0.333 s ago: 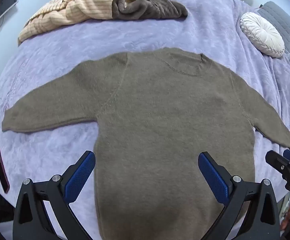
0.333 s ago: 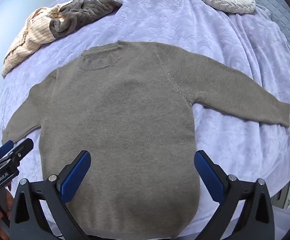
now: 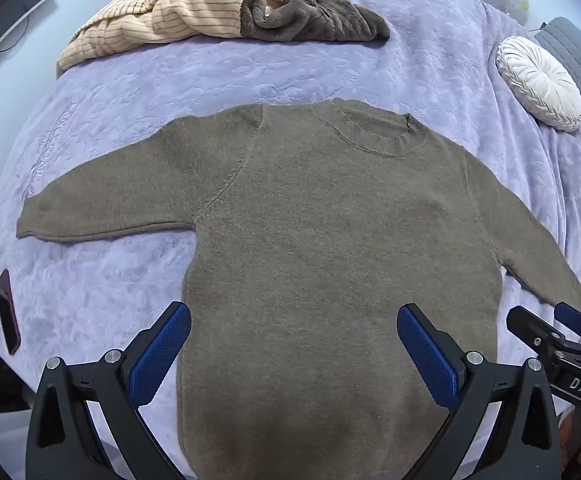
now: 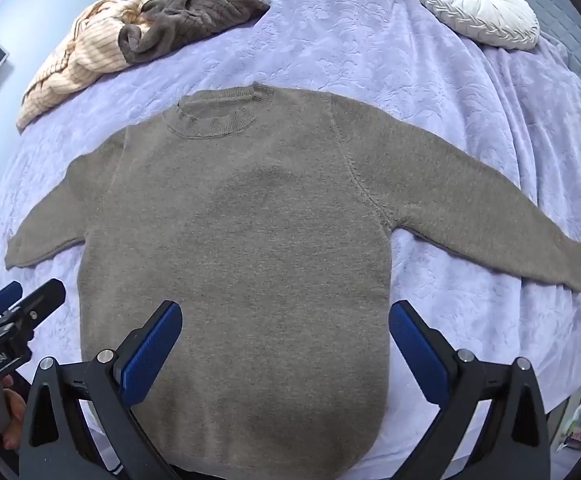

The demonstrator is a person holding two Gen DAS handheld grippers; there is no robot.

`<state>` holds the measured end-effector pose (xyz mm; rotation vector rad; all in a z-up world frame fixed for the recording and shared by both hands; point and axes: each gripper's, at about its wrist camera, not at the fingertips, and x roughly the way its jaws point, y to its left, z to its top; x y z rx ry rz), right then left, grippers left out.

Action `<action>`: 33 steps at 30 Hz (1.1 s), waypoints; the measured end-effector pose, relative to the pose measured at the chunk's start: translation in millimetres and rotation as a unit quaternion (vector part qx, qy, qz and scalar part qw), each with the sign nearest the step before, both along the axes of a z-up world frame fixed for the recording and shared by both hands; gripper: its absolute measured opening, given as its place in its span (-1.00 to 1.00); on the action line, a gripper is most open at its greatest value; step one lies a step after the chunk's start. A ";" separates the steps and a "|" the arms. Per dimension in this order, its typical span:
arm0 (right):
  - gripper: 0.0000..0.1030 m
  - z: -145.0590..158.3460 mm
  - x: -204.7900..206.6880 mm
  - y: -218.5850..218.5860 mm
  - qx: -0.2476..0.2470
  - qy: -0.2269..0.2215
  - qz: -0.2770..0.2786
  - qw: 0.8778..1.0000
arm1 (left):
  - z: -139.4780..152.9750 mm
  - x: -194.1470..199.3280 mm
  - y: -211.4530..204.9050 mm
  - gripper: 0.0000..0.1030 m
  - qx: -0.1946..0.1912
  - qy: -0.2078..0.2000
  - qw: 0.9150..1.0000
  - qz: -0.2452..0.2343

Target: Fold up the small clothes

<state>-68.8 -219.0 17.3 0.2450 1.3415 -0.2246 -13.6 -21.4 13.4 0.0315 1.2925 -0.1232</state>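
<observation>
A small olive-brown sweater point(image 3: 330, 240) lies flat on the lilac bedspread point(image 3: 250, 76), neck away from me, both sleeves spread out. It also shows in the right wrist view point(image 4: 242, 232). My left gripper point(image 3: 294, 320) is open and empty above the sweater's lower body, toward its left side. My right gripper point(image 4: 286, 316) is open and empty above the lower body, toward its right side. The right gripper also shows in the left wrist view point(image 3: 550, 324), and the left gripper in the right wrist view point(image 4: 30, 296).
A cream striped garment point(image 3: 162, 16) and a dark brown fleece garment point(image 3: 310, 16) lie piled at the far side. A round white cushion point(image 3: 538, 80) sits far right. A dark red phone point(image 3: 8, 316) lies at the left edge of the bed.
Both grippers have drawn back very slightly. The sweater has not moved.
</observation>
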 end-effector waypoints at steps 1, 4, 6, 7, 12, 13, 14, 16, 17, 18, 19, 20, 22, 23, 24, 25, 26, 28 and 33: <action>1.00 -4.7 -4.4 -2.4 -0.002 -0.005 0.005 1.000 | 1.6 -1.1 -2.0 1.00 0.003 -0.003 1.000 0.000; 1.00 -11.6 -13.5 -10.7 -0.005 -0.014 0.014 1.000 | 5.6 -2.9 -6.2 1.00 0.025 -0.014 1.000 0.008; 1.00 -11.2 -13.3 -16.1 -0.002 -0.020 0.018 1.000 | 7.7 -7.0 -11.3 1.00 0.025 -0.010 1.000 0.016; 1.00 -11.5 -13.3 -17.9 -0.001 -0.023 0.020 1.000 | 8.5 -6.8 -11.8 1.00 0.025 -0.008 1.000 0.017; 1.00 -13.8 -7.5 -24.4 0.009 -0.027 0.020 0.999 | 18.1 -9.1 -20.8 1.00 0.039 -0.027 0.999 0.011; 1.00 -14.5 -7.0 -24.3 0.011 -0.027 0.019 0.999 | 18.9 -8.7 -21.8 1.00 0.038 -0.027 0.999 0.013; 1.00 -14.8 -6.1 -24.6 0.014 -0.027 0.019 0.999 | 19.7 -7.6 -21.7 1.00 0.036 -0.027 0.999 0.015; 1.00 -15.0 -3.3 -24.9 0.015 -0.027 0.021 0.999 | 20.4 -5.6 -22.5 1.00 0.034 -0.025 0.999 0.019; 1.00 -15.2 -2.1 -24.8 0.015 -0.028 0.022 0.999 | 20.2 -5.2 -22.5 1.00 0.034 -0.025 0.999 0.020; 1.00 -15.4 -1.3 -24.7 0.015 -0.028 0.022 0.999 | 20.0 -4.8 -22.6 1.00 0.034 -0.024 0.999 0.021; 1.00 -15.2 -0.4 -24.4 0.014 -0.028 0.023 0.999 | 19.8 -4.3 -23.1 1.00 0.034 -0.023 0.999 0.021; 1.00 -14.9 0.4 -24.3 0.014 -0.029 0.023 0.999 | 19.7 -4.1 -23.1 1.00 0.034 -0.022 0.999 0.022; 1.00 -14.5 2.8 -23.1 0.011 -0.029 0.024 0.999 | 20.2 -4.4 -23.3 1.00 0.033 -0.022 0.999 0.023; 1.00 -14.3 3.0 -22.8 0.011 -0.029 0.025 0.999 | 20.7 -4.4 -23.3 1.00 0.033 -0.023 0.999 0.024; 1.00 -14.1 3.6 -22.5 0.011 -0.029 0.025 0.999 | 20.7 -4.7 -23.8 1.00 0.034 -0.024 0.999 0.024; 1.00 -14.2 4.1 -22.0 0.011 -0.028 0.025 0.999 | 20.8 -5.1 -23.8 1.00 0.034 -0.024 0.999 0.025; 1.00 -14.4 4.1 -21.6 0.010 -0.028 0.026 0.999 | 20.7 -5.4 -23.8 1.00 0.034 -0.024 0.999 0.026; 1.00 -14.8 4.7 -21.7 0.009 -0.026 0.029 0.999 | 20.5 -5.2 -24.4 1.00 0.034 -0.022 0.999 0.025; 1.00 -15.0 2.9 -22.6 0.009 -0.026 0.024 0.999 | 18.9 -5.4 -26.8 1.00 0.035 -0.019 0.999 0.021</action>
